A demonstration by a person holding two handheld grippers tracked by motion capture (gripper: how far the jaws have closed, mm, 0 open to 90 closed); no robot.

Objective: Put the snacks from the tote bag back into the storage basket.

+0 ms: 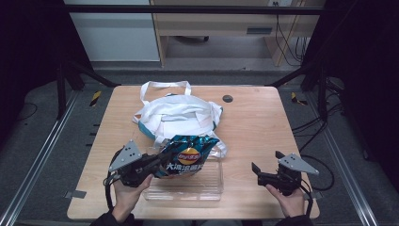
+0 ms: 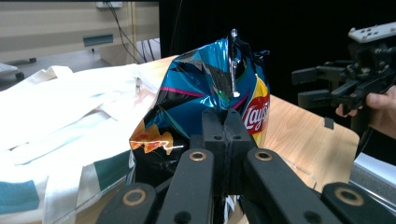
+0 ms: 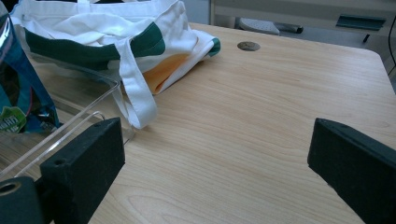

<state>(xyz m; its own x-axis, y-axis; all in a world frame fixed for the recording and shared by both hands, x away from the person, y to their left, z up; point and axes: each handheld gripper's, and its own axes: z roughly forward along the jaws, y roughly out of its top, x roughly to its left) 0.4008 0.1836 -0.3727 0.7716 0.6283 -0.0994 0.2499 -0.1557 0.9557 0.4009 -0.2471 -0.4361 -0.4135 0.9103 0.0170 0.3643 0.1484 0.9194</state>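
— Two claws logged. Left claw (image 1: 157,160)?
— Clenched on the lower edge of the chip bag (image 1: 188,157); in the left gripper view its jaws meet with the foil pinched between them.
— Bag's position?
— Blue, Lay's logo, held upright over the near-left part of the counter (image 1: 263,127), above a clear plastic tray (image 1: 188,188) and just in front of the tote.
— Tote?
— White cloth tote bag (image 1: 176,115), green trim, lying slack mid-counter, one strap trailing toward the tray.
— Right claw (image 1: 266,169)?
— Released, jaws well apart, held over bare wood at the near-right, apart from bag and tray.
— Other entries?
— One dark round plug (image 1: 227,98) in the counter's far side.
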